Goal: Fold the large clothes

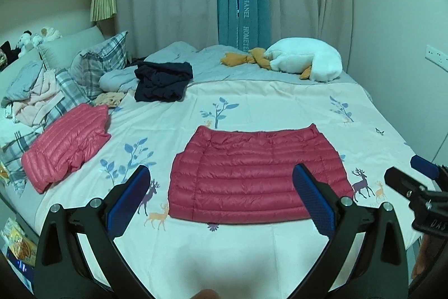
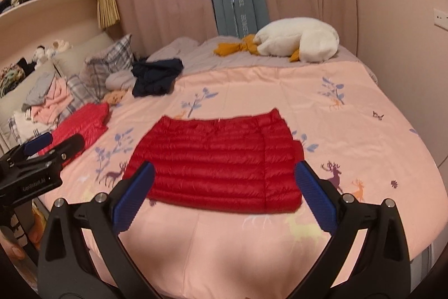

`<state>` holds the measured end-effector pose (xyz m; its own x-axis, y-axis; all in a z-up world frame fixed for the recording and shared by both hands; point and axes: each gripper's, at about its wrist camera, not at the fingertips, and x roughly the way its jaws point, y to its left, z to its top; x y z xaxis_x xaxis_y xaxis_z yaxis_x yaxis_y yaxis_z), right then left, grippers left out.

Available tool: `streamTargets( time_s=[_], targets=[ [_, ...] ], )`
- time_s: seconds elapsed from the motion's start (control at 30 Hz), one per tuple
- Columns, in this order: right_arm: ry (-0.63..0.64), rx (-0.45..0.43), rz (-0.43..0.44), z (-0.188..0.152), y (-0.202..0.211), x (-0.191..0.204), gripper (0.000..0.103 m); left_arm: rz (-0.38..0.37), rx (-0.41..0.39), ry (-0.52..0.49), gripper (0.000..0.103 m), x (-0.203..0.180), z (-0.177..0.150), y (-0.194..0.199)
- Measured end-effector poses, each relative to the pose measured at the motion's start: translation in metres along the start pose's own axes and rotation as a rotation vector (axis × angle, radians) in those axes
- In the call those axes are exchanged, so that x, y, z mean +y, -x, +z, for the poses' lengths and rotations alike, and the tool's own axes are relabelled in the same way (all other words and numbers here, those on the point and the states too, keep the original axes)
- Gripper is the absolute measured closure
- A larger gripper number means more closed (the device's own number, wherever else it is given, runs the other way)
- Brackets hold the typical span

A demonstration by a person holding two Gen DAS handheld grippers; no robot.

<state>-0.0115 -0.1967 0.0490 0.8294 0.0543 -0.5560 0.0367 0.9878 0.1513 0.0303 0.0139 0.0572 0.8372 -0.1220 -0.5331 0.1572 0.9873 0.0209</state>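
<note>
2 grippers hover above bed (image 1: 252,257): left gripper (image 1: 221,195) fingers wide apart, empty; right gripper (image 2: 224,195) likewise. Folded red down jacket (image 1: 260,178) flat mid-frame on deer-print sheet. Pink jacket (image 1: 67,147) at left edge.

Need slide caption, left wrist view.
Open left hand-held gripper above a folded red down jacket on the bed sheet.

Folded jacket (image 1: 257,178) lies mid-bed (image 1: 280,100); second jacket (image 1: 70,147) to its left
</note>
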Motion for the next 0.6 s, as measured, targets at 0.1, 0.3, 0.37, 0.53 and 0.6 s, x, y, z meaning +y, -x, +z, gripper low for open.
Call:
streamTargets(
  time_s=[0.1,0.3,0.37,0.53,0.6],
  targets=[
    [-0.008,0.030,0.012,-0.006,-0.008,0.001,0.002,0.005,0.042,0.014,0.001,-0.002,-0.008,-0.009],
    [0.013,0.080,-0.008,-0.015,-0.025,0.007,0.002,0.023,0.109,0.016,0.001,0.002,-0.020,-0.027],
    [0.018,0.091,-0.007,-0.017,-0.029,0.009,0.002,0.028,0.123,0.001,0.001,0.001,-0.023,-0.030],
    [0.023,0.099,-0.012,-0.018,-0.033,0.011,0.002,0.031,0.133,-0.020,0.001,-0.001,-0.024,-0.033],
    [0.025,0.098,-0.015,-0.018,-0.034,0.012,0.002,0.033,0.137,-0.024,0.001,-0.001,-0.025,-0.034]
  ],
)
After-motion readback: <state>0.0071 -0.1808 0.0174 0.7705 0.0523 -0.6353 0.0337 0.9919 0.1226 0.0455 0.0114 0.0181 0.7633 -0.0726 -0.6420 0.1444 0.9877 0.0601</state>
